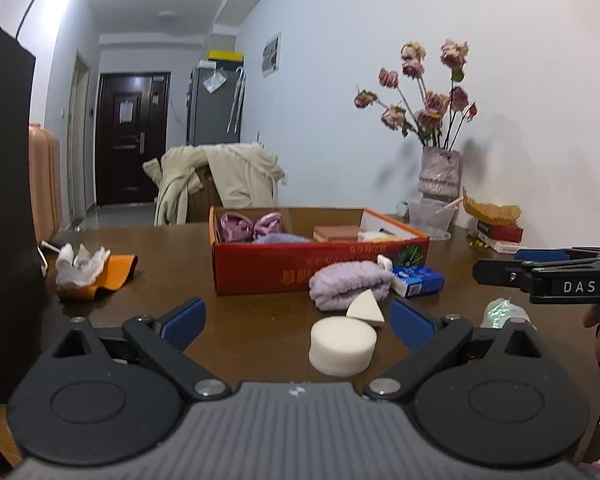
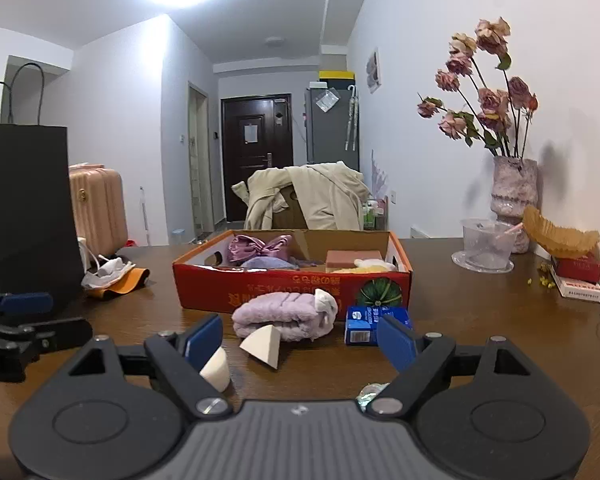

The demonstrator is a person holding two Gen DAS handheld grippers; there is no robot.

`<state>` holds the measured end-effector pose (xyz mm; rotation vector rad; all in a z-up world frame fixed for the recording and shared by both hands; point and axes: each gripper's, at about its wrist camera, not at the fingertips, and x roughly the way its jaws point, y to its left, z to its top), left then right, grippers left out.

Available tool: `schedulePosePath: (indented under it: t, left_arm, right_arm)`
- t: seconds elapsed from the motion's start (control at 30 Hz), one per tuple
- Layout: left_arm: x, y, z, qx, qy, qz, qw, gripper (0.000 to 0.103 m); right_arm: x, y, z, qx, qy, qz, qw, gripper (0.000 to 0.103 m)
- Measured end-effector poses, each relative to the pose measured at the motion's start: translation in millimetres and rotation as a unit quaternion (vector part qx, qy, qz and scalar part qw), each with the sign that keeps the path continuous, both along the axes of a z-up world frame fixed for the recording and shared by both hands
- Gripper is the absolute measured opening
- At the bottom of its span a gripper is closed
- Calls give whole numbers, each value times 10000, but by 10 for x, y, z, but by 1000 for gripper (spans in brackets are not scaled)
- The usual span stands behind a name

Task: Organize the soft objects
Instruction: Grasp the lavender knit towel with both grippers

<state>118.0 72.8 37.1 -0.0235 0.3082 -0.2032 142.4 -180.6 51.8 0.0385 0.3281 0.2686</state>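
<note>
A red cardboard box (image 1: 284,272) (image 2: 260,286) on the brown table holds purple bows (image 1: 250,226) (image 2: 258,248), a lilac cloth, a pink sponge block (image 2: 352,258) and a yellow item. In front of it lie a folded lilac towel (image 1: 350,282) (image 2: 280,314), a white wedge sponge (image 1: 366,306) (image 2: 264,344) and a round white sponge (image 1: 342,344) (image 2: 216,368). My left gripper (image 1: 296,320) is open, with the round sponge between its fingers, untouched. My right gripper (image 2: 300,338) is open and empty behind the wedge sponge; it also shows at the left wrist view's right edge (image 1: 540,270).
A blue tissue pack (image 1: 418,280) (image 2: 374,324) lies beside the towel. A white cloth on an orange holder (image 1: 94,272) (image 2: 114,276) and a black bag (image 2: 24,216) are at left. A vase of dried roses (image 2: 514,192), a clear cup (image 2: 486,244) and books (image 2: 578,276) stand at right. A crumpled shiny wrapper (image 1: 502,312) lies near.
</note>
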Motion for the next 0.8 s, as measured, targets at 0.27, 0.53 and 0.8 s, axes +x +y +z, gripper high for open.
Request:
schedulePosePath:
  t: [0.27,0.53,0.8]
  left_arm:
    - [394,-56,-80,-207,356,-158,9990,100]
    - [1261,-92,-66,-753,1034,-506,9905,78]
    - [2260,-206,-337,-1309,2067,-729,9669,66]
  right_arm:
    - [321,118,-93,37,384,114,9992,67]
    - [975,90,-143,572,963,230,9934,61]
    - [1825,38,-317,1082,1753,133,9785,37]
